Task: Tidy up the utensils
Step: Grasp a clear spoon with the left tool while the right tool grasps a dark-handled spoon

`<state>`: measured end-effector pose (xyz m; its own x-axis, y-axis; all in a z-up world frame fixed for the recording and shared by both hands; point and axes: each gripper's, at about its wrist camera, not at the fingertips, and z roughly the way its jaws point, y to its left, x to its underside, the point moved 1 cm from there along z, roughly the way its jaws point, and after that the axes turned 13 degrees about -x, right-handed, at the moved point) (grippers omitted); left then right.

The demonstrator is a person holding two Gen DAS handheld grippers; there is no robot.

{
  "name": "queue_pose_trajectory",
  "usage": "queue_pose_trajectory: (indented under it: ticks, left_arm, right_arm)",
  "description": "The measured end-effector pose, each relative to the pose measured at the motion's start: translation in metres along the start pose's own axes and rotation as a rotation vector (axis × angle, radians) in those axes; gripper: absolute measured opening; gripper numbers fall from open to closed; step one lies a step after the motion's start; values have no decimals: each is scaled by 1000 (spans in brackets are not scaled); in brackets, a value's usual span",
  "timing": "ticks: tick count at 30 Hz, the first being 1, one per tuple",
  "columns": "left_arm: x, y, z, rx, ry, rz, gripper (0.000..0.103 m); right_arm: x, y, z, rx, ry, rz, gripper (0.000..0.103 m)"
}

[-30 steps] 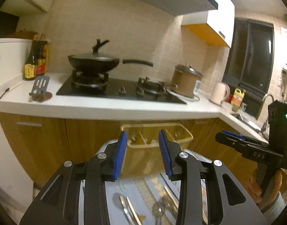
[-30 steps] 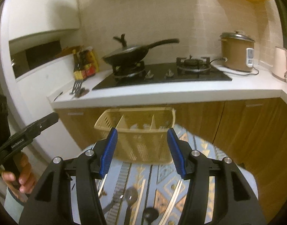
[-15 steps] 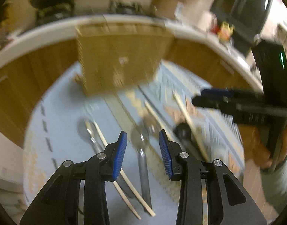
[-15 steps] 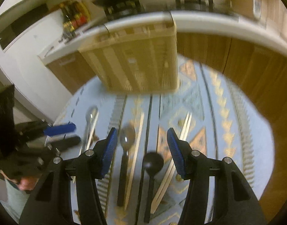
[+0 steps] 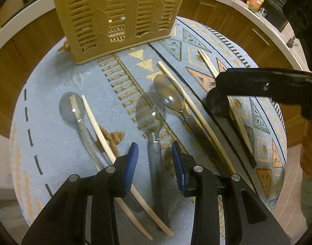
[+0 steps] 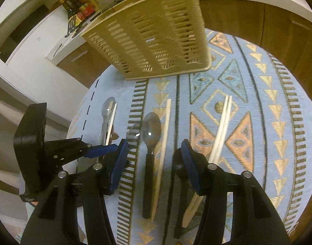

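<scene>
Both grippers have been tipping down from the kitchen view and are now looking onto the round table (image 5: 54,134), its patterned blue cloth carrying the utensils.

Left gripper (image 5: 155,161) is hovering wide open over the handle of a grey-handled spoon (image 5: 154,134), gripping nothing. Right gripper (image 6: 154,159) is likewise hanging open and empty, its blue pads straddling a black-handled spoon (image 6: 148,155) and a chopstick (image 6: 163,153) just beside it. More spoons and chopsticks are lying in rows across the middle of the cloth; a slotted tan basket (image 5: 119,16) is standing at the table's far edge.
</scene>
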<state>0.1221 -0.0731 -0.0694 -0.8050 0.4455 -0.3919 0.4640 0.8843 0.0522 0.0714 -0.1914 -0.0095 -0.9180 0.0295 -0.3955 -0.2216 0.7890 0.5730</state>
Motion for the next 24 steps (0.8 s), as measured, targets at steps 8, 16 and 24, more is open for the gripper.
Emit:
queue_pose_trajectory:
  ticks: [8,16,24]
  left_arm:
    - [-10,-28,4,-147,18,60,15]
    - [-11,-23,5,-141,1,-16,10]
    - [-3,12,3,-23,-17,-186,10]
  right_arm:
    - [1,-4,11,2,31,20,43]
    - [1,2,16,4,61,-6,43]
    - [2,6,37,21,109,-19,42]
